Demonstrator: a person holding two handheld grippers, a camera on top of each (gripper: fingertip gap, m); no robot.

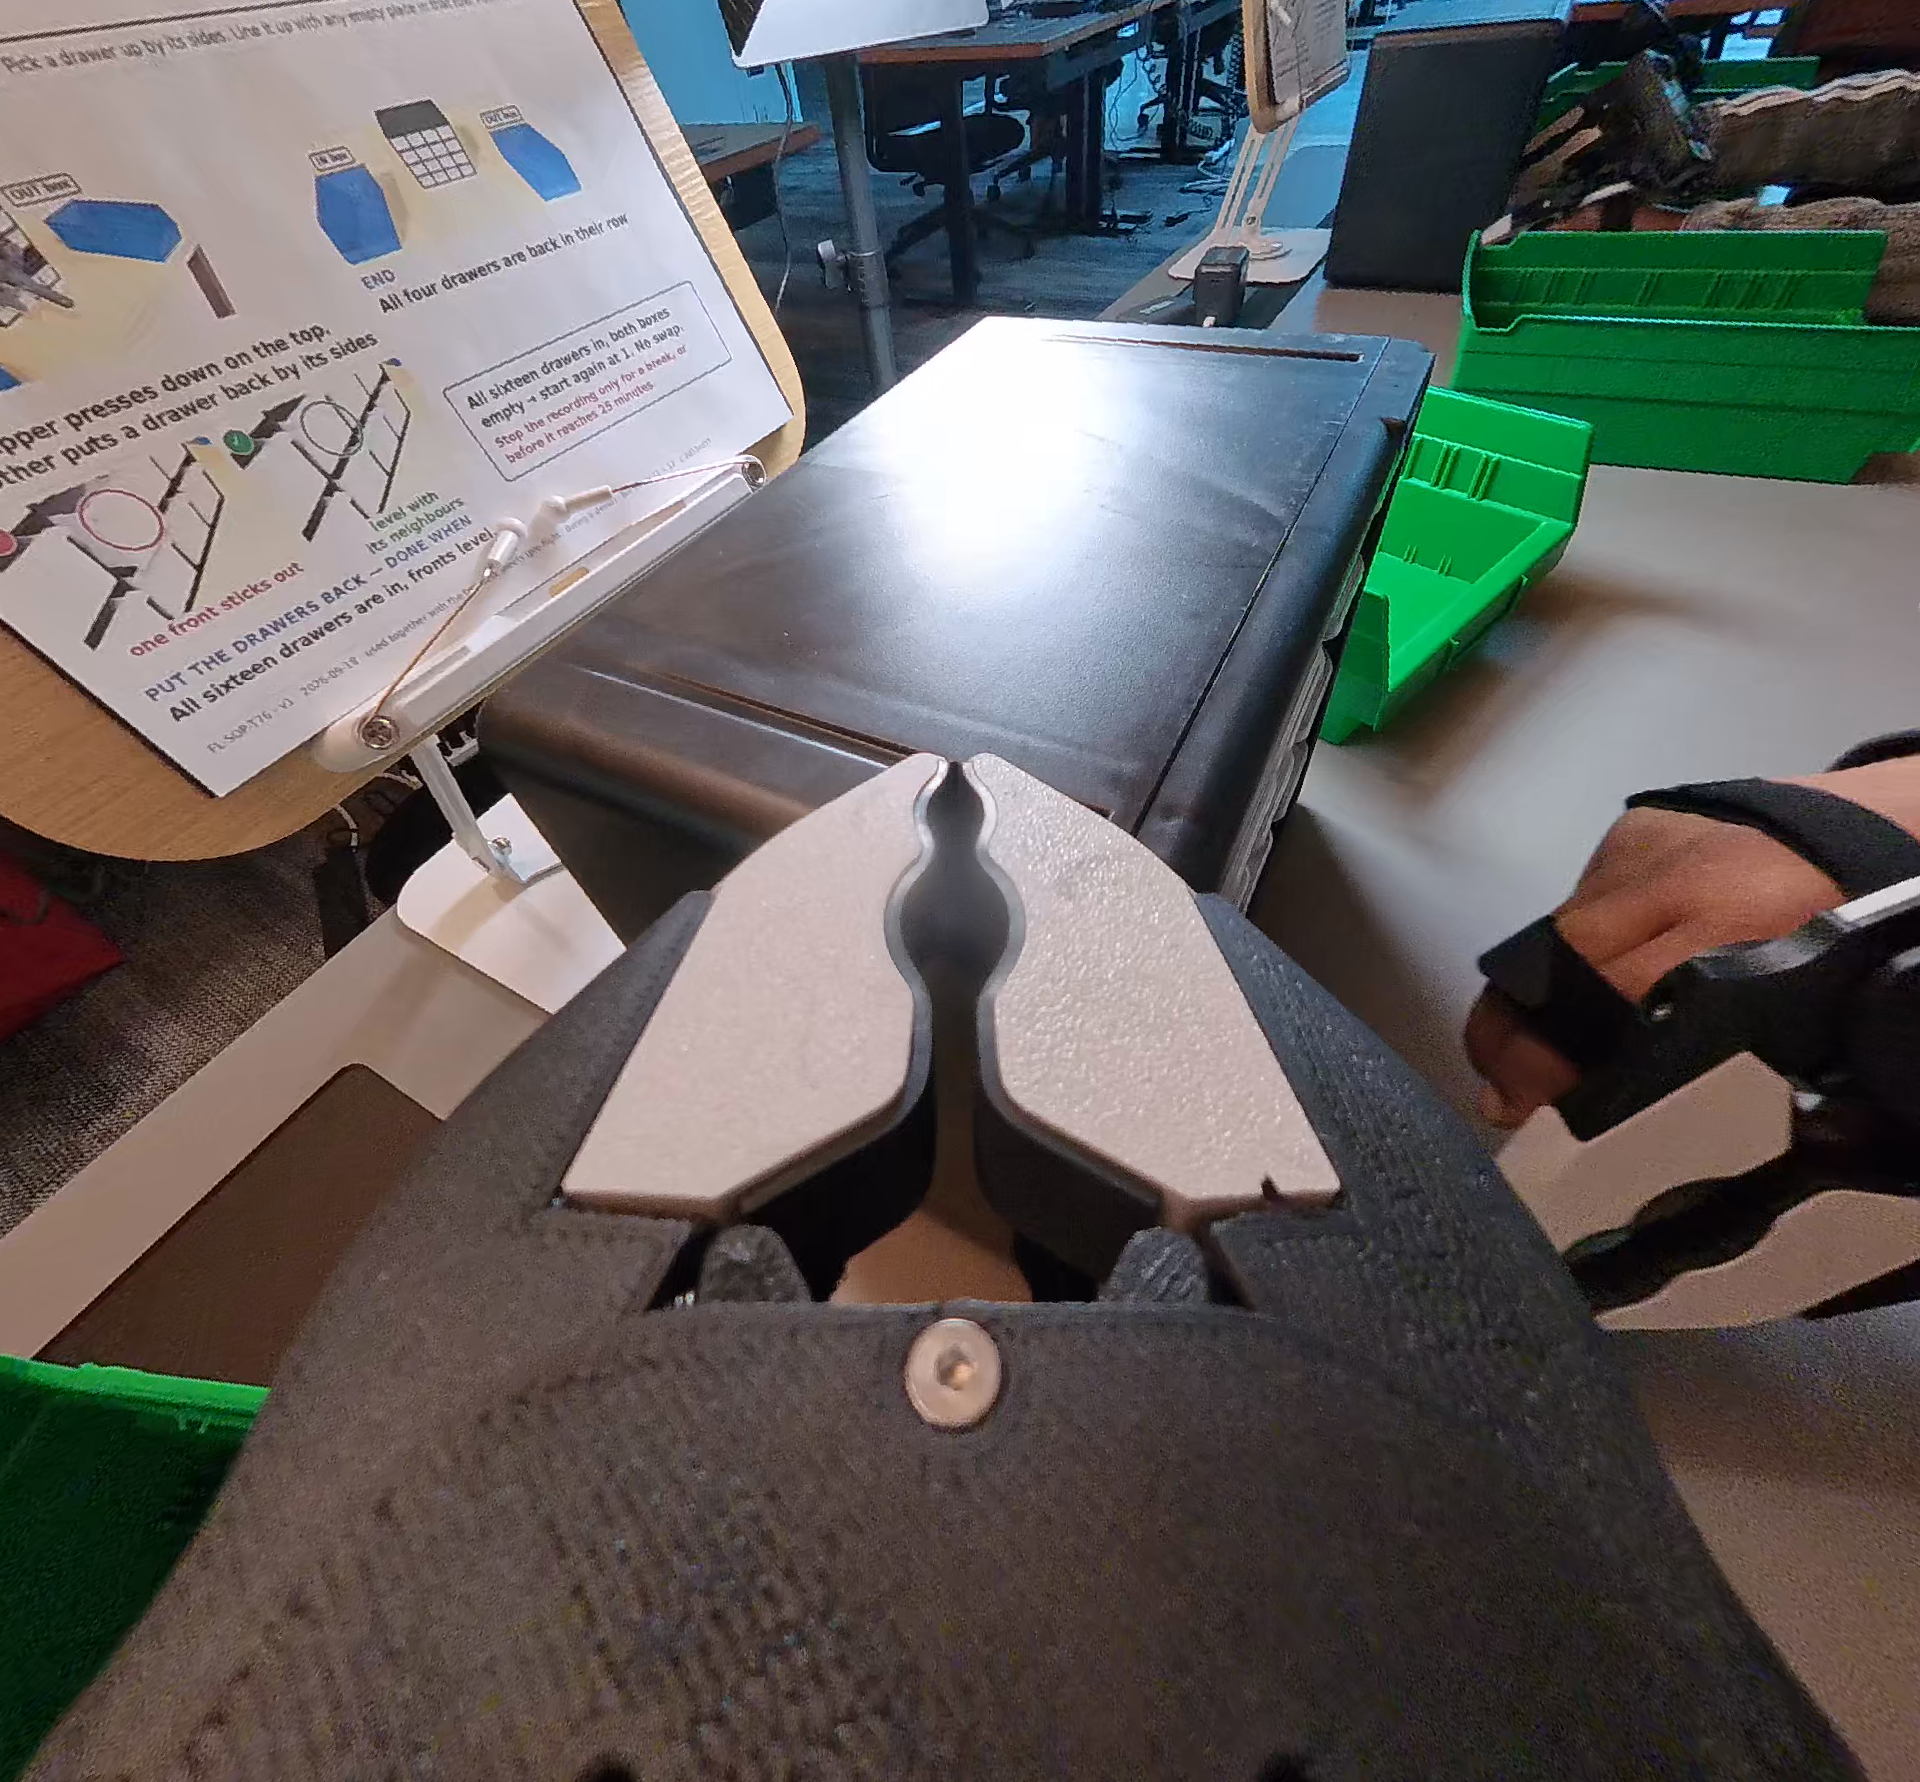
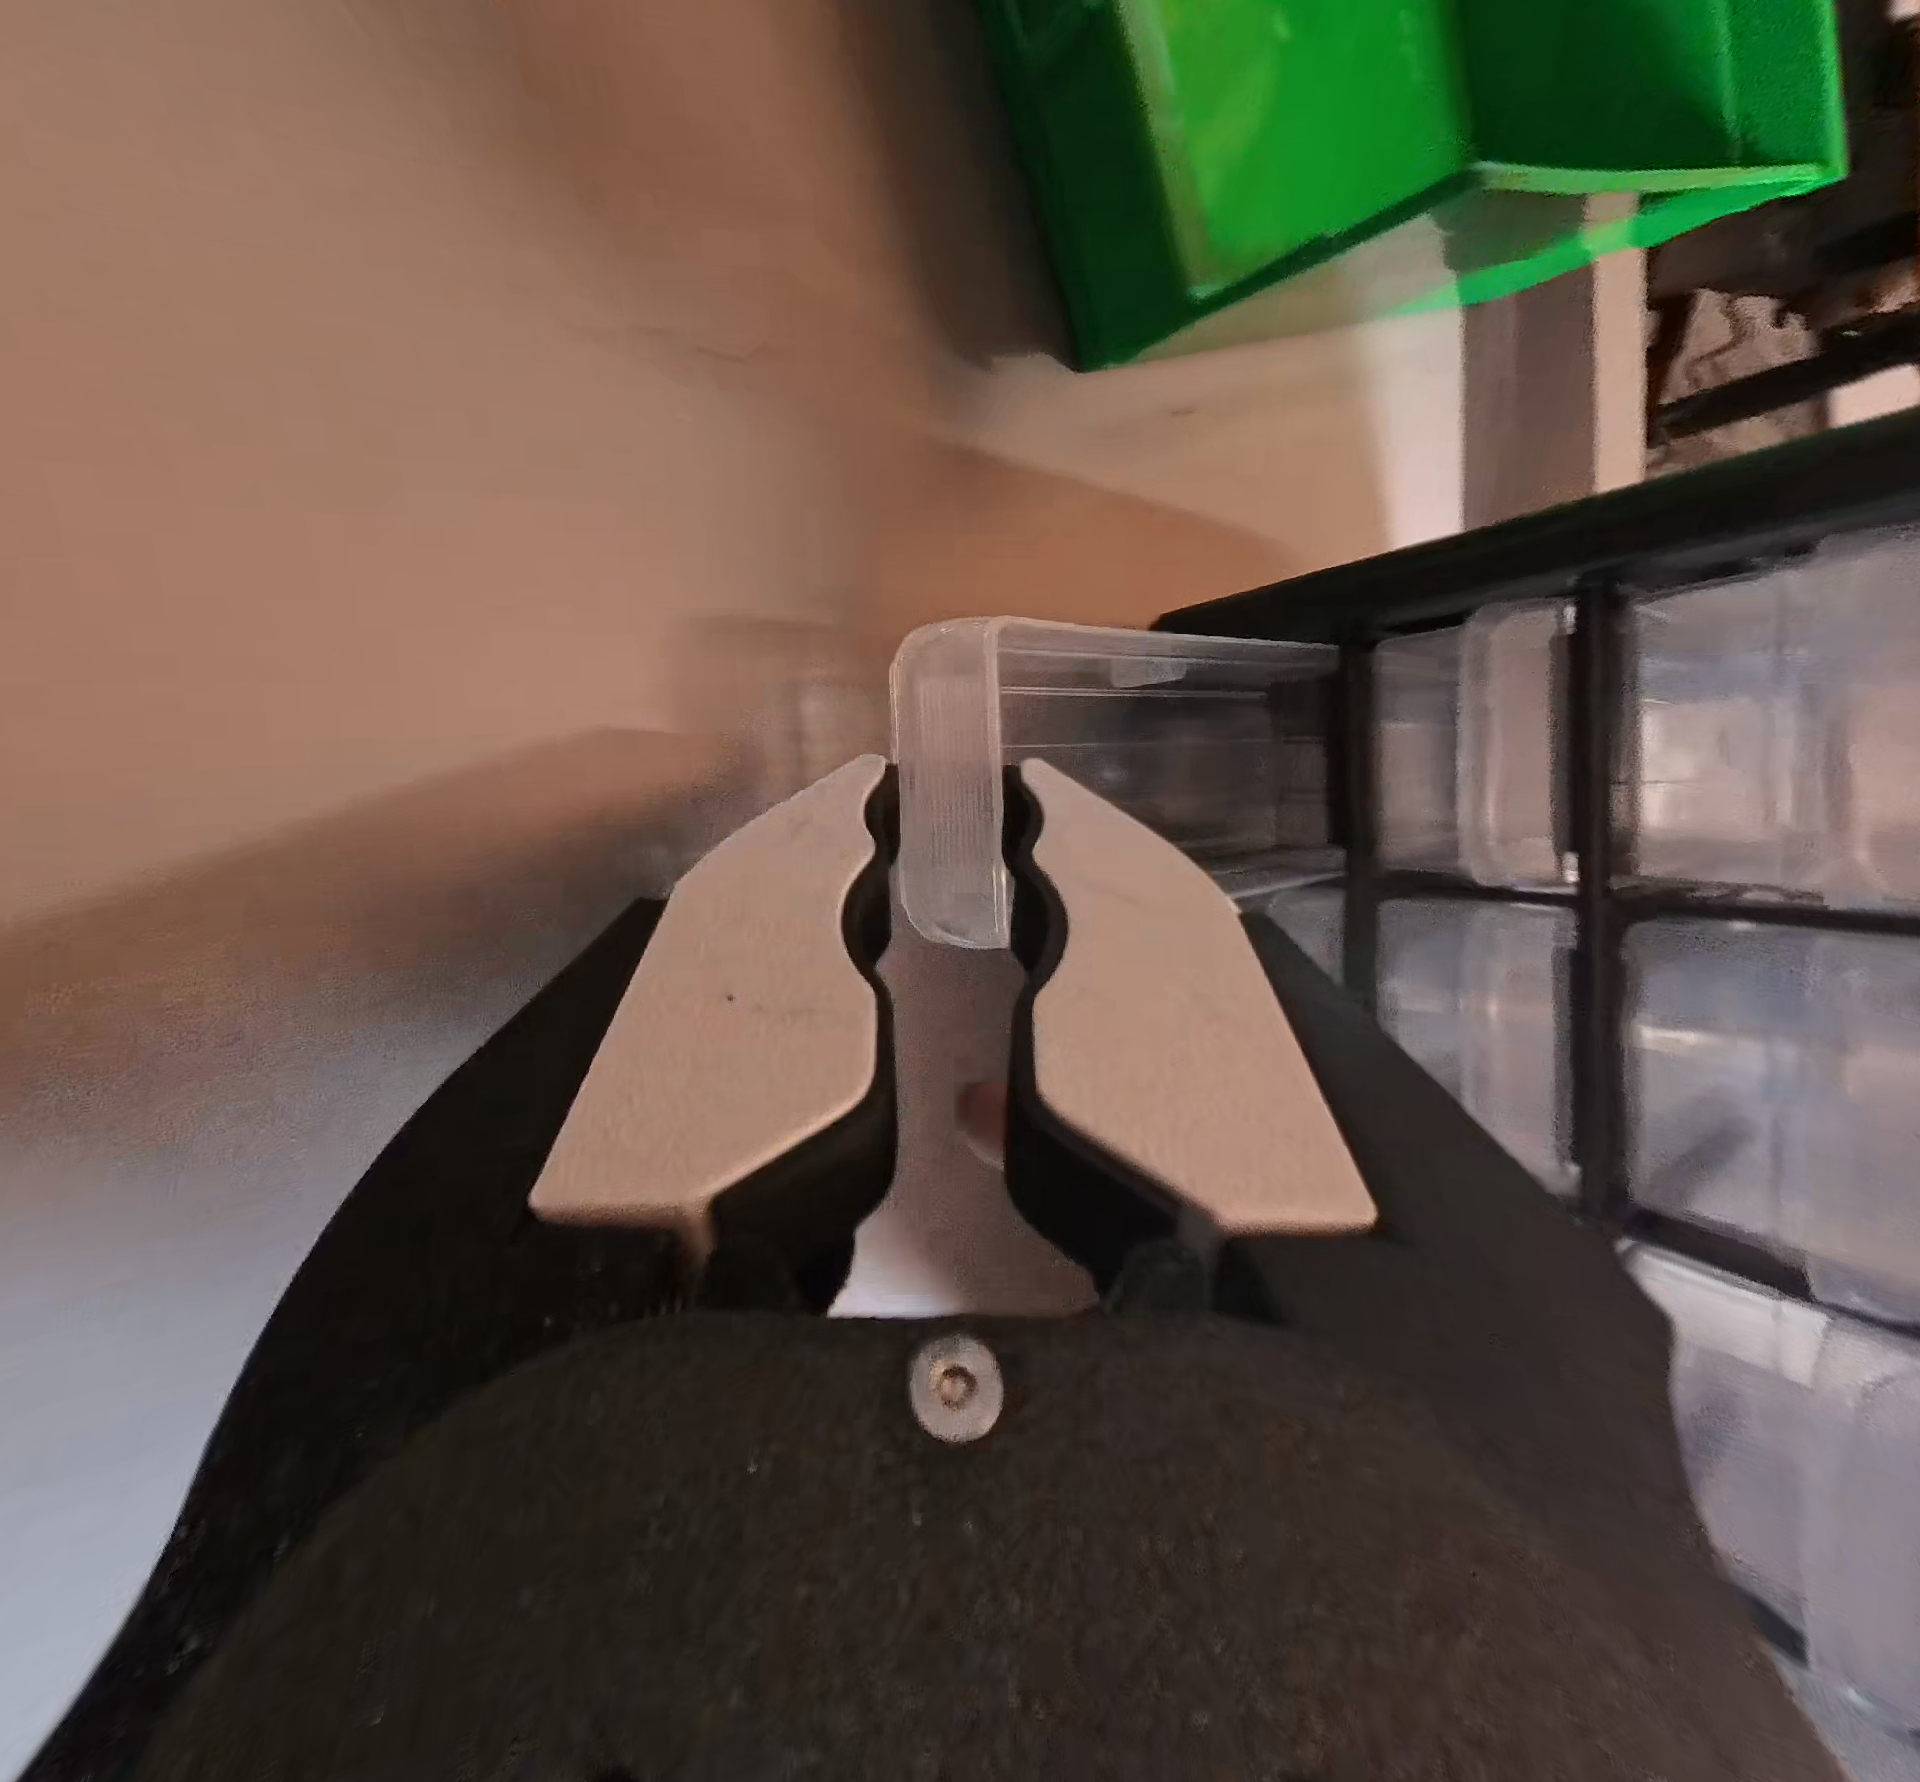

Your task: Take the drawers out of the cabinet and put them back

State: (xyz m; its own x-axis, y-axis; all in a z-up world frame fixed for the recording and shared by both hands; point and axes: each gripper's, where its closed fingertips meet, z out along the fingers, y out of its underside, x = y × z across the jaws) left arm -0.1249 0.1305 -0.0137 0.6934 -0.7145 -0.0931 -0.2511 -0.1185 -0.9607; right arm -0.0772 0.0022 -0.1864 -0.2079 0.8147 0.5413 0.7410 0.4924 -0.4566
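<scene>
Meanwhile right gripper (image 2: 951, 776) pinches a clear drawer's (image 2: 1122, 745) handle (left gripper (image 1: 954, 771) pressed together) beside the cabinet (image 2: 1621, 693).

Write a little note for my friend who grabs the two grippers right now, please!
Left gripper: shut, empty, at the black cabinet's top.
Right gripper: shut on the clear drawer's handle; that drawer sticks partway out of the cabinet front.
Other drawers sit in their slots. Green bin waits nearby on the table.
Left: finish pulling it out, then the rest, then put all back.
</scene>
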